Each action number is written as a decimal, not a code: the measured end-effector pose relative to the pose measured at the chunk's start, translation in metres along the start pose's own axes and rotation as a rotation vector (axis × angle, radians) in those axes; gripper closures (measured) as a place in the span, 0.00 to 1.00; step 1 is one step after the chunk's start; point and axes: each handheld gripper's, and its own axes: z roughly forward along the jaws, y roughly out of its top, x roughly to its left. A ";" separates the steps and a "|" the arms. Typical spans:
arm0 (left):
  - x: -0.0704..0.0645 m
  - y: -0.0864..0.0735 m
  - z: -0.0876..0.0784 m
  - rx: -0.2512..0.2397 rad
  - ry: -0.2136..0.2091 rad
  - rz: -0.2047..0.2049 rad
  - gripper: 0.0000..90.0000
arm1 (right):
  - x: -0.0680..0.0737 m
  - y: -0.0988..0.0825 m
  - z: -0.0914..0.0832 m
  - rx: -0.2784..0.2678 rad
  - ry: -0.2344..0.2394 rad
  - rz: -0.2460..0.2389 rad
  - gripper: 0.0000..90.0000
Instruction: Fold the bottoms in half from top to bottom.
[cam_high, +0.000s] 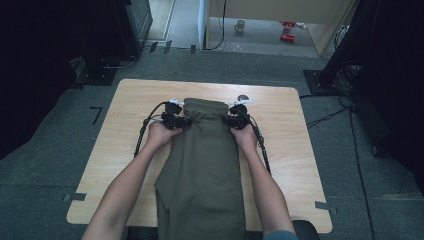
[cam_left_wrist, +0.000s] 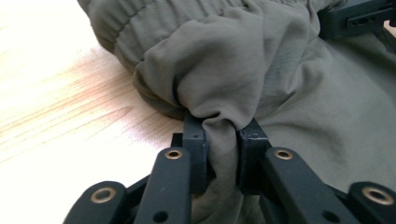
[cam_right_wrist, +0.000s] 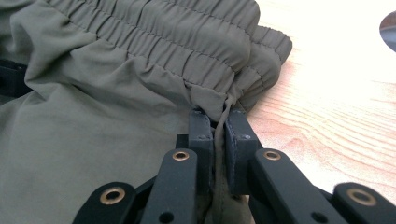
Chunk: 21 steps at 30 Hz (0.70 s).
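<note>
An olive-green pair of trousers (cam_high: 202, 160) lies lengthwise on the wooden table (cam_high: 125, 110), its elastic waistband (cam_high: 202, 104) at the far end and its legs hanging over the near edge. My left gripper (cam_high: 176, 120) is shut on a bunched fold of the cloth (cam_left_wrist: 224, 93) at the waist's left side. My right gripper (cam_high: 235, 120) is shut on the cloth at the waist's right side, just below the gathered waistband (cam_right_wrist: 187, 42). In the left gripper view the right gripper's black body (cam_left_wrist: 355, 18) shows at the top right.
A small round dark mark (cam_high: 243, 98) sits on the table behind the waistband. Black cables (cam_high: 145, 130) trail from both grippers along the forearms. Dark stands and cables (cam_high: 340, 70) flank the table on the carpet. A mug (cam_high: 240, 26) and red items stand far off on the floor.
</note>
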 end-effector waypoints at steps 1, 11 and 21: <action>0.001 0.002 -0.001 0.004 -0.001 0.001 0.89 | -0.001 0.001 0.000 0.008 0.005 0.008 0.93; 0.002 0.071 -0.048 -0.215 0.057 0.055 0.90 | -0.009 0.064 -0.031 -0.103 0.028 0.055 0.94; -0.013 0.072 -0.081 -0.298 0.051 0.121 0.90 | 0.010 0.083 -0.079 -0.218 0.016 -0.048 0.95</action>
